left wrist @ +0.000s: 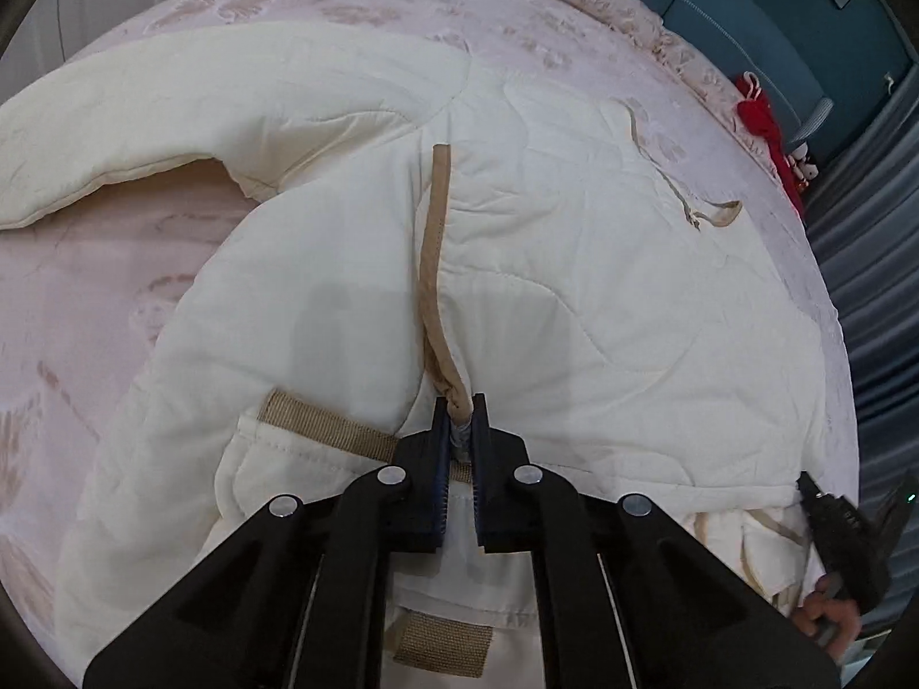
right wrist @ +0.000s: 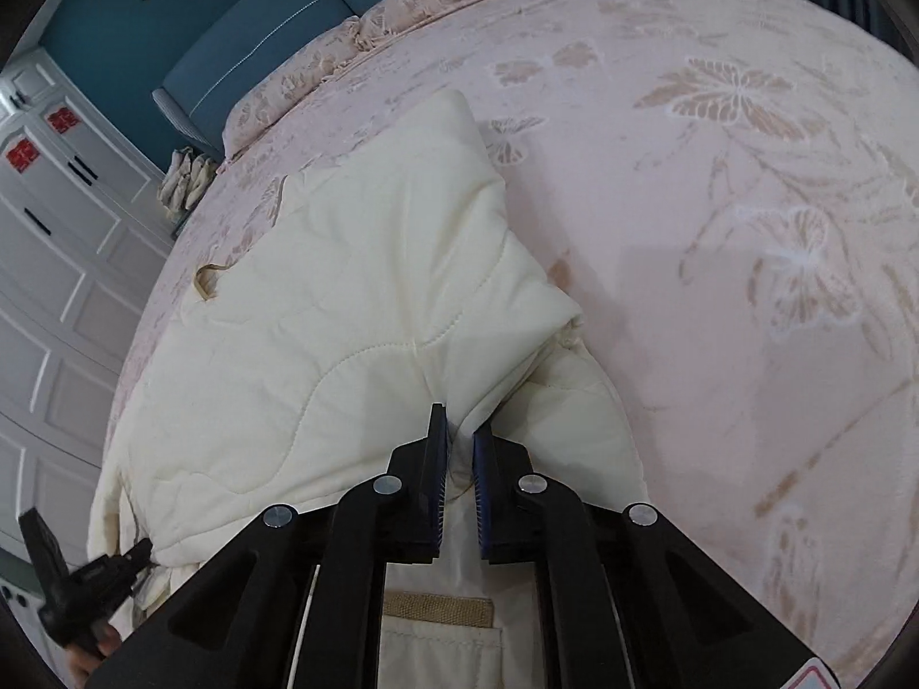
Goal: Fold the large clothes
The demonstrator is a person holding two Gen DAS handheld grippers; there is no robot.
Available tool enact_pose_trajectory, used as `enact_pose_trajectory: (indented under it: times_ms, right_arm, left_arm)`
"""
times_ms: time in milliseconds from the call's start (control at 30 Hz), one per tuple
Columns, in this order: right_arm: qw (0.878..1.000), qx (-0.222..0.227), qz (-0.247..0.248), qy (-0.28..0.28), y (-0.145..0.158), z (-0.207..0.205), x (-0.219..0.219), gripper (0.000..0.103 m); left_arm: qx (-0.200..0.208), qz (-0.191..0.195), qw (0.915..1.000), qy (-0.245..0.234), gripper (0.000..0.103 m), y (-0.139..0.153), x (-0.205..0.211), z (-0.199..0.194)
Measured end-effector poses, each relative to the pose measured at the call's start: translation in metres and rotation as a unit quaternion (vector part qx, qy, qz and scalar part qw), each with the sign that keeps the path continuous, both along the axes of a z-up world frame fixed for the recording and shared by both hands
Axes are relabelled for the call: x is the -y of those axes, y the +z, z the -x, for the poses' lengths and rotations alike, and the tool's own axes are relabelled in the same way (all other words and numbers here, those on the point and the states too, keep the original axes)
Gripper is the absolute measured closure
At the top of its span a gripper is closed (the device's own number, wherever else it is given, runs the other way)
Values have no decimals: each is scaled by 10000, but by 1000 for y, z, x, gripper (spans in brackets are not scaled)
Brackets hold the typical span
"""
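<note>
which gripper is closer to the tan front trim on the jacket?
Left. The left gripper is shut on the lower end of the tan trim. The right gripper pinches the cream jacket fabric off to one side, away from the trim.

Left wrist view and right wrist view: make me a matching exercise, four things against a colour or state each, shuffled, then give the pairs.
Things:
1. quilted jacket
2. jacket trim strip
3. headboard
4. bedspread

Descriptions:
A. teal, padded
B. pale pink with butterfly pattern
C. cream, spread on the bed
D. tan, its end pinched in the jaws of the left gripper

Pairs: 1-C, 2-D, 3-A, 4-B
</note>
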State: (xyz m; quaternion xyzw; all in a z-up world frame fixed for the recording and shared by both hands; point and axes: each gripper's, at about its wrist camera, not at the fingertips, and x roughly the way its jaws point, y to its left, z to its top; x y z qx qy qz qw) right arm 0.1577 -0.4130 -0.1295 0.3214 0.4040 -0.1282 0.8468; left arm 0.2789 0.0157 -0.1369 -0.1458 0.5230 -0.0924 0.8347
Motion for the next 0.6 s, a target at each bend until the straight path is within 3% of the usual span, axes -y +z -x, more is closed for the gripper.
enact_pose_trajectory:
  times_ms: [167, 333, 400, 467, 600]
  right_arm:
    - [9993, -119, 354, -55, 28, 3, -4, 82]
    - [9934, 38, 1138, -141, 66, 26, -28, 81]
    - [9924, 192, 1188, 252, 78, 18, -55, 81]
    - [9896, 232, 1223, 725, 81, 2, -88, 81]
    - [9772, 164, 1330, 1649, 65, -36, -164, 84]
  left_arm:
    - [148, -309, 9994, -52, 92, 7, 5, 1]
    - [739, -653, 9950, 165, 44, 54, -13, 30]
    - [1084, -632, 9916, 312, 41, 78, -15, 36]
    - [1136, -568, 9917, 192, 41, 88, -3, 31]
    - [995, -830, 9913, -245, 41, 70, 35, 20]
